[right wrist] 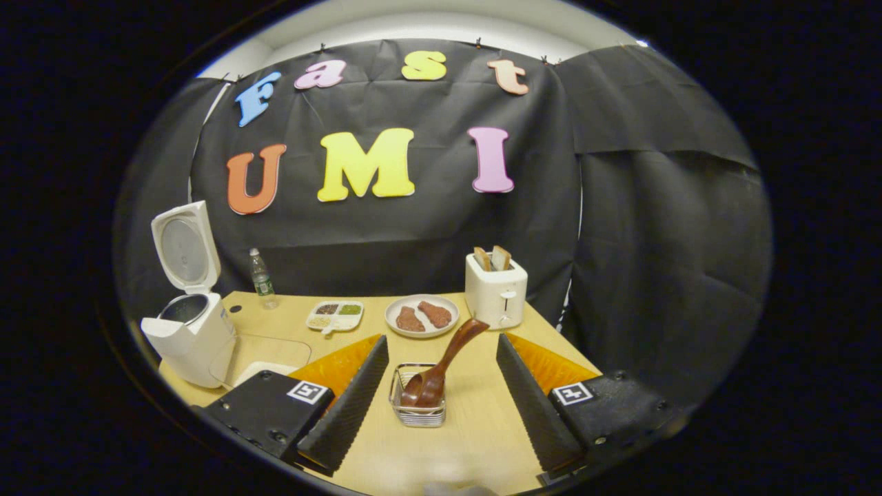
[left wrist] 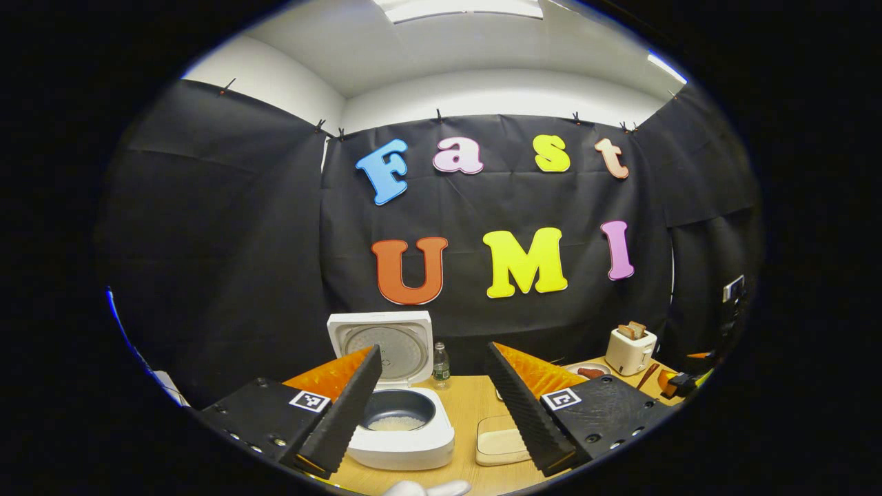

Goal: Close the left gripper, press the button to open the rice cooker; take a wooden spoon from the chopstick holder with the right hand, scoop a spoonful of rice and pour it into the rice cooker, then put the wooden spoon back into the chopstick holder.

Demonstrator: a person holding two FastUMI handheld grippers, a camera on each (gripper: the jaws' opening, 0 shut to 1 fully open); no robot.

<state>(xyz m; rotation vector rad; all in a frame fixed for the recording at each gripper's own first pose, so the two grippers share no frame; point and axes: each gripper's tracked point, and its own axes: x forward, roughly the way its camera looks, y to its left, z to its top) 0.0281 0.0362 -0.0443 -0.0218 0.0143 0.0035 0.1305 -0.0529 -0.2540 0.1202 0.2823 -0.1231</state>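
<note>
With the rice cooker (left wrist: 400,420) already open, its lid (left wrist: 382,344) tipped up against the booth's back wall and a shallow layer of white rice (left wrist: 396,423) showing in the dark inner pot, the job looks to be at or near its end: the wooden spoon (right wrist: 441,365) stands bowl-down in the wire chopstick holder (right wrist: 418,406) near the table's front edge, its handle leaning up toward the white toaster (right wrist: 496,293). Whether the scoop has been made or is yet to come cannot be settled from the spoon's place alone. The right gripper (right wrist: 441,393) hangs just in front of the holder with its jaws spread wide and nothing between them; if the spoon is to be fetched, the next move calls for a short advance and a pinch on the slanted handle. The left gripper (left wrist: 434,406) faces the cooker at the table's left side, its jaws likewise apart and empty. Toward the back edge sit a divided tray of grains (right wrist: 335,315), a plate (right wrist: 422,315) bearing 2 brown pieces, 2 slices of bread in the toaster, and a small water bottle (right wrist: 262,279).
</note>
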